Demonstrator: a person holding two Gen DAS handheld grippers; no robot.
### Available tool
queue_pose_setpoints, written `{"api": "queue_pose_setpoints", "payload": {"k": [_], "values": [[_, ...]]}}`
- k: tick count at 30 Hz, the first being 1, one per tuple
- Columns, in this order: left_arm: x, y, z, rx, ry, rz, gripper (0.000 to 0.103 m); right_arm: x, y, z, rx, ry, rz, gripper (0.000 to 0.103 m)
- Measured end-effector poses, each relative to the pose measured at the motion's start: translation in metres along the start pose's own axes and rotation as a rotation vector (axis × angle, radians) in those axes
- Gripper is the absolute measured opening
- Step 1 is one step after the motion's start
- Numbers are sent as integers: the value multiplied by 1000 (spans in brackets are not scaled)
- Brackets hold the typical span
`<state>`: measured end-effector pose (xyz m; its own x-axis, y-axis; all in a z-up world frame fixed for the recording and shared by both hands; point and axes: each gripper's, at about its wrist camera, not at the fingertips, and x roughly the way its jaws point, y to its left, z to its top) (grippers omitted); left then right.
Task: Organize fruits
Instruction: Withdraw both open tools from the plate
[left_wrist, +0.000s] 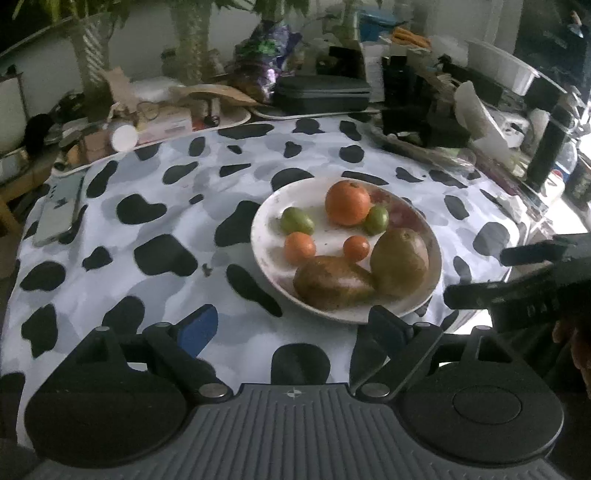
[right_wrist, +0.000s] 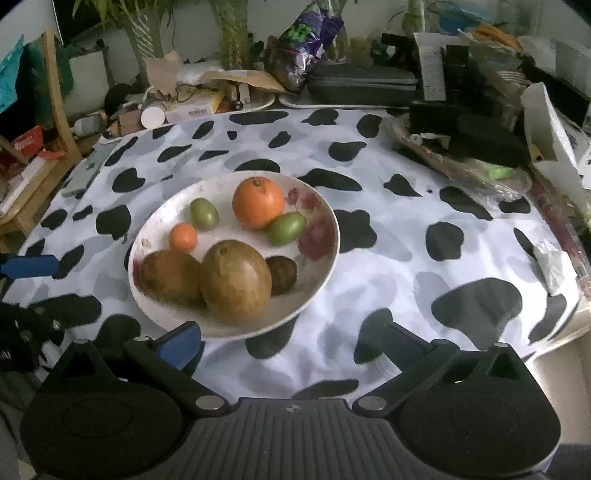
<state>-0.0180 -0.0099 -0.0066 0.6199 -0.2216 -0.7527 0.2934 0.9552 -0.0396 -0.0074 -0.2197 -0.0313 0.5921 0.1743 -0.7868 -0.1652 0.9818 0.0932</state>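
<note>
Fruits heaped on the white plate (right_wrist: 325, 236) near the table's front edge, large orange (right_wrist: 258, 202) leaning on a green fruit (right_wrist: 287, 228); both grippers (left_wrist: 291, 328) (right_wrist: 295, 339) empty, fingers wide, and a careless nudge could roll fruit off.

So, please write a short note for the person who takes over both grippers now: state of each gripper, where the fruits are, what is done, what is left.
Left gripper: open, empty, near edge of the plate.
Right gripper: open, empty, also in front of the plate.
Fruits: all on the plate, on the spotted cloth: big orange, two small orange fruits, two green fruits, two large brown fruits; right view shows a small dark one too.
Done: no fruit lies loose on the cloth.
Left: probably only a check.
</note>
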Motion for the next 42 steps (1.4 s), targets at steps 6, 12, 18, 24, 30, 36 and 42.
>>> {"api": "queue_pose_setpoints", "payload": {"k": [6, 12, 18, 24, 30, 36, 42], "values": [[1, 1, -6, -21, 31, 20, 95, -3, 8, -8, -31, 8, -22, 103], [3, 0, -9, 1, 25, 59, 103, -1, 11, -7, -51, 20, -33, 103], [6, -1, -8, 11, 43, 60, 103, 2, 11, -6, -58, 31, -39, 103], [7, -5, -7, 28, 44, 65, 103, 3, 12, -7, -66, 40, -44, 103], [5, -5, -7, 35, 39, 70, 103, 4, 13, -7, -73, 42, -45, 103], [5, -5, -7, 37, 41, 71, 103, 4, 14, -6, -73, 42, -45, 103], [6, -7, -9, 46, 47, 81, 103, 4, 14, -7, -74, 43, -46, 103]]}}
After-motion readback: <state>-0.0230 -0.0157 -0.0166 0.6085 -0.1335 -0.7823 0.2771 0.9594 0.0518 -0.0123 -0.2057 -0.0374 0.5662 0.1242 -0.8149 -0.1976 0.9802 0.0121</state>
